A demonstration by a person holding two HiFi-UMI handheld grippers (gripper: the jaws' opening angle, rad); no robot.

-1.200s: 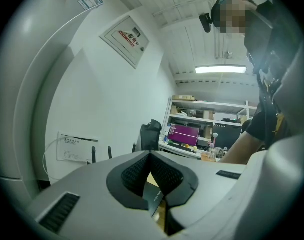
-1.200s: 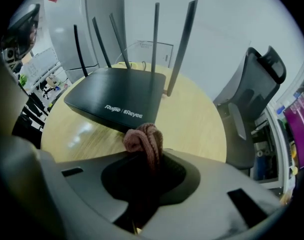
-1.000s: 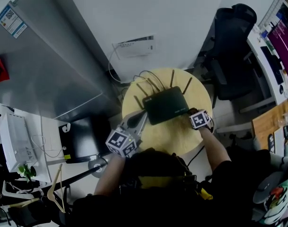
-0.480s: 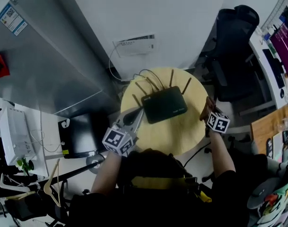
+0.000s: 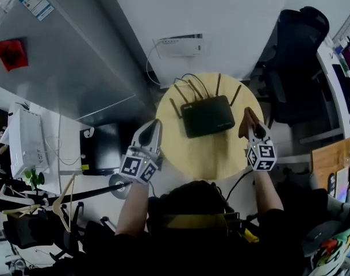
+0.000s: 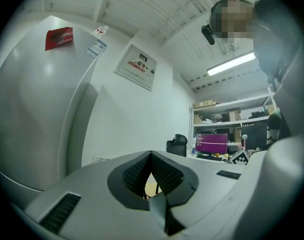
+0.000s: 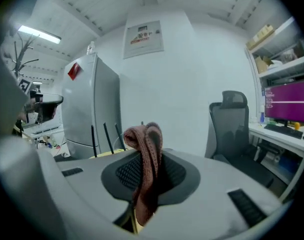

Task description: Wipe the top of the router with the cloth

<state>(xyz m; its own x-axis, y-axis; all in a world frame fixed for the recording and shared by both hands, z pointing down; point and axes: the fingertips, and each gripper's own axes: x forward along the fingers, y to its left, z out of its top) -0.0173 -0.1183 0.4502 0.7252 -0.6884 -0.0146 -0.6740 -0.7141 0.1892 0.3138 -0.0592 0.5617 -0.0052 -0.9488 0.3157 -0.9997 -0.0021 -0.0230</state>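
Observation:
The black router [image 5: 208, 115], its antennas [image 5: 189, 91] raised at the back, lies on the round yellow table [image 5: 206, 157]. My right gripper [image 5: 250, 125] hovers at the table's right edge, just right of the router and apart from it, shut on a brown knitted cloth [image 5: 246, 119]. In the right gripper view the cloth [image 7: 147, 154] hangs folded between the jaws, with the antennas [image 7: 105, 136] behind on the left. At the table's left edge my left gripper [image 5: 152, 129] is apart from the router. The left gripper view shows the left gripper [image 6: 151, 155] shut with nothing in it.
A black office chair [image 5: 295, 56] stands right of the table. A tall grey cabinet [image 5: 60, 56] and a black box [image 5: 103, 148] are on the left. A white wall unit [image 5: 180, 45] with cables lies behind the router. A desk with a monitor [image 7: 289, 106] is at far right.
My right gripper has carried the cloth from the router's right edge out to the table's right rim. My left gripper has drawn back left, off the router's corner.

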